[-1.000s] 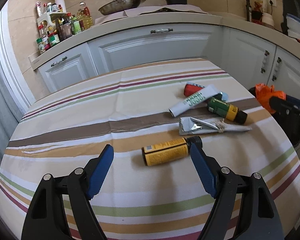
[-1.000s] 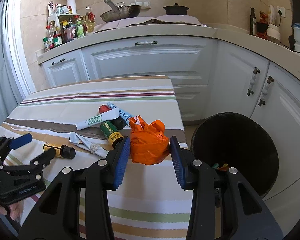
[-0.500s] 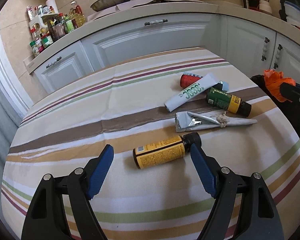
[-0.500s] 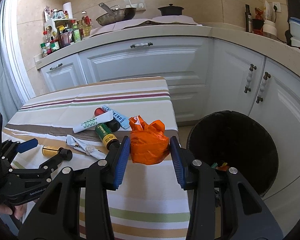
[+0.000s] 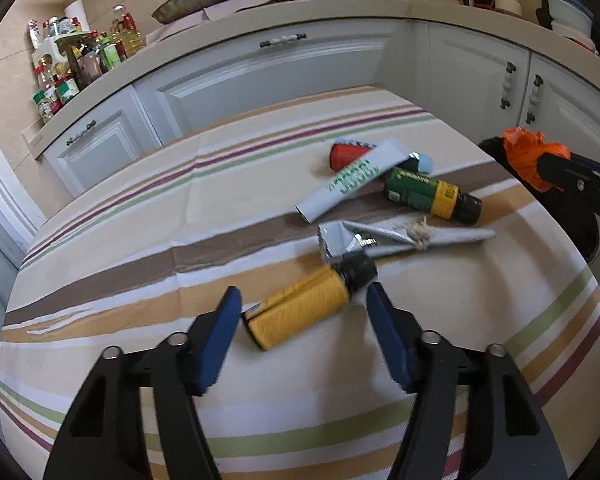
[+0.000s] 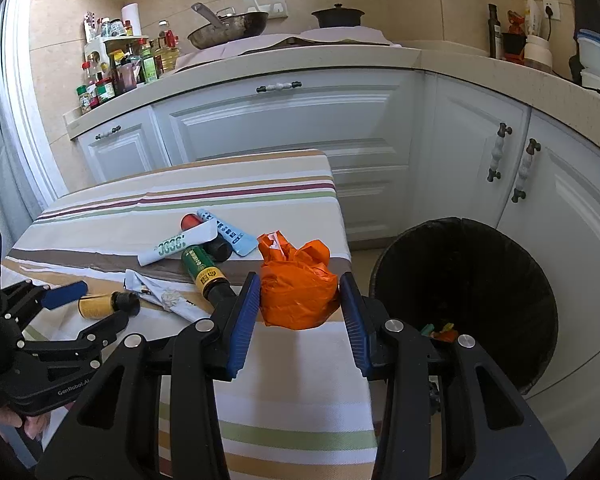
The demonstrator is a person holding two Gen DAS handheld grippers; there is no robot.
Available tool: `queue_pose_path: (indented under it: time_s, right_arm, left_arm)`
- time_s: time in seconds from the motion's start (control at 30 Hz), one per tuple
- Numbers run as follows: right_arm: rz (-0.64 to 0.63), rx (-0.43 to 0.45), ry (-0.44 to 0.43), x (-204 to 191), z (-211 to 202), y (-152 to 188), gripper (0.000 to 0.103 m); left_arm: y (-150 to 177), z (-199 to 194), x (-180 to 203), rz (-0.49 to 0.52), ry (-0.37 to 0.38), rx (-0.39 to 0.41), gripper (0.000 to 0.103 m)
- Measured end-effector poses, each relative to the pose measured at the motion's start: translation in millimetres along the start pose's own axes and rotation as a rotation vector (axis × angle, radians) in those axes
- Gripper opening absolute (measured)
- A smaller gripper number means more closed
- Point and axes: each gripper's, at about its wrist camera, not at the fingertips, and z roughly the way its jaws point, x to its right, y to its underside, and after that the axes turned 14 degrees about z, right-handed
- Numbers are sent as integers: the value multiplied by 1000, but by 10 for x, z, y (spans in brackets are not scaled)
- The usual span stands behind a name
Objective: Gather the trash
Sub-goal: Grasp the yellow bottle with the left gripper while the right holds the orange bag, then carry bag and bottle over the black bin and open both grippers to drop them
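A yellow bottle [image 5: 300, 312] with a black cap lies on the striped tablecloth [image 5: 140, 208]. My left gripper [image 5: 304, 294] straddles it lengthwise, and its jaws are closing. The blue pads [image 5: 220, 328] stand right at the bottle's base and cap, without clearly pressing. Beyond it lie a crumpled silver wrapper [image 5: 400, 236], a green bottle [image 5: 424, 192], a white tube [image 5: 348, 178] and a red-capped item [image 5: 344, 154]. My right gripper [image 6: 300, 280] is shut on a crumpled orange bag [image 6: 296, 292], held over the table's right edge beside the black bin [image 6: 460, 222].
White kitchen cabinets [image 6: 284, 120] and a counter with a pan [image 6: 228, 26], a pot and a rack of bottles [image 6: 120, 68] stand behind the table. The bin holds a few scraps at its bottom. A window frame runs along the left.
My left gripper has come forward over the yellow bottle, and its fingers have drawn in around it. The right gripper holds the orange bag in the same place.
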Motion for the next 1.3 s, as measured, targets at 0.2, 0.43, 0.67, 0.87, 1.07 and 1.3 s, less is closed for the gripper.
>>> queue_pose_path:
  time_s: [0.2, 0.43, 0.67, 0.87, 1.07, 1.3]
  right_arm:
    - [0, 1, 0, 0, 2, 0, 40]
    - [-1, -1, -1, 0, 4, 2, 40]
    - [-1, 0, -1, -2, -3, 7, 40]
    - [-2, 0, 5, -9, -30, 18, 40]
    - [-3, 1, 10, -7, -58, 22, 40]
    - [-5, 10, 14, 19, -91, 19, 40]
  left_arm:
    - [31, -39, 46, 11, 31, -7, 39]
    - [101, -107, 96, 13, 53, -7, 29]
    - [93, -141, 59, -38, 55, 16, 55]
    - [9, -47, 9, -54, 72, 9, 51]
    - [17, -45, 62, -28, 81, 4, 25]
    - [90, -215, 12, -79, 43, 46, 25]
